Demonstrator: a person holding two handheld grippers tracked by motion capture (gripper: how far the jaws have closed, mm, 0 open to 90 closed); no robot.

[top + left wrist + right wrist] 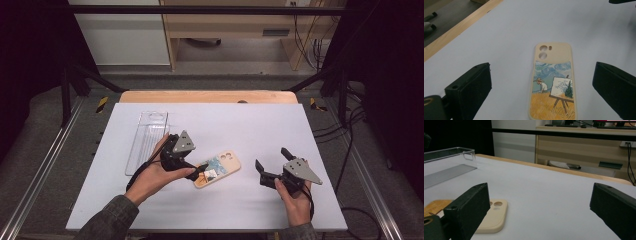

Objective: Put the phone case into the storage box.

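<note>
Forearms in dark green sleeves enter from the near edge of the table (150, 210), each hand holding 1 gripper. Left hand (152, 176) lies palm-down and angled toward the table's middle, carrying the left gripper (201, 172) tilted forward and down over the near end of the phone case (218, 168). Right hand (295, 200) stands near the near right corner, thumb uppermost, with the right gripper (270, 164) pointed toward the far left and well apart from the case.

Jaws: both pairs stand wide apart and hold nothing. In the left gripper view the 2 black jaws flank the phone case (552, 82) without touching it; in the right gripper view the 2 jaws frame bare table (544, 195).

Phone case: it lies flat near the middle of the table, slightly toward the near edge, its camera-opening end turned to the far right.

Differences between views: the left gripper view alone resolves the printed picture, a figure in a straw hat beside an easel in a yellow field under a blue sky. The right gripper view shows the phone case (495, 216) edge-on, revealing its thick cream rim and 2 lens openings, and shows the clear plastic tray (449, 165) as raised walls with a ribbed floor. The high view places that tray (146, 140) along the left part of the table, just beyond the left hand.
</note>
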